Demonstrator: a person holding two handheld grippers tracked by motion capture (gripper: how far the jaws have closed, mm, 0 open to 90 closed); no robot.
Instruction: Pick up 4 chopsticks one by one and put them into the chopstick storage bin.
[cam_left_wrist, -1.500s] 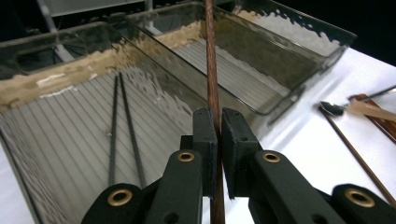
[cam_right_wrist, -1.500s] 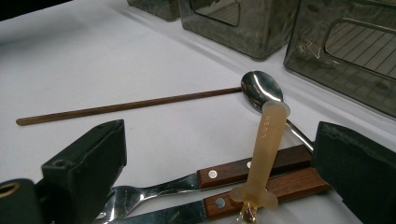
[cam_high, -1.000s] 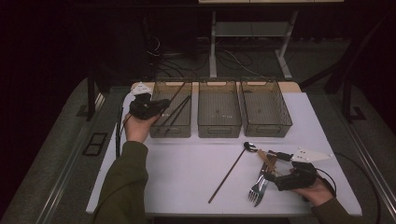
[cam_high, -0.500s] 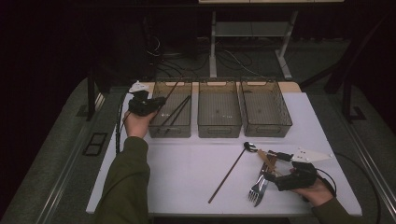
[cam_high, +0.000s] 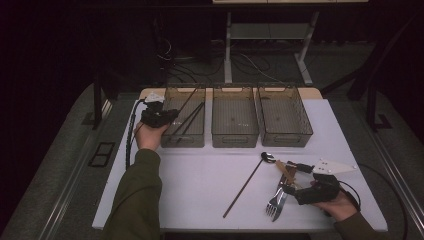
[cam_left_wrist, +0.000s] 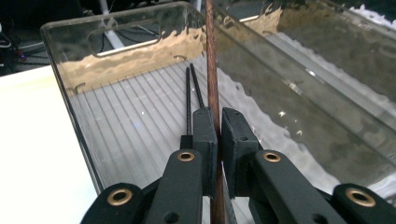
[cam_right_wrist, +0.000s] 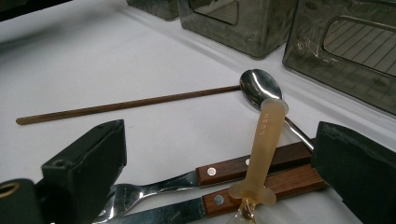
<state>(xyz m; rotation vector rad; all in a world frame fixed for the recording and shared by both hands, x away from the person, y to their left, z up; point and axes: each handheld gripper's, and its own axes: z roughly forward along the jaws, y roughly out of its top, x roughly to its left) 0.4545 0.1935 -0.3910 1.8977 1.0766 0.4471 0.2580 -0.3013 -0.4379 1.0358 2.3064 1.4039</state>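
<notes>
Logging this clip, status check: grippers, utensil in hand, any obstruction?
Left gripper shut on brown chopstick over left bin. Right gripper open around cutlery pile. Nothing in the way.

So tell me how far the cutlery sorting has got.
Done: two dark chopsticks lie in the left bin. In hand: the left hand-held gripper is shut on a brown chopstick over that bin. Left: another brown chopstick, a spoon, wooden-handled forks and a pale-handled piece on the table, at the open right hand-held gripper.
</notes>
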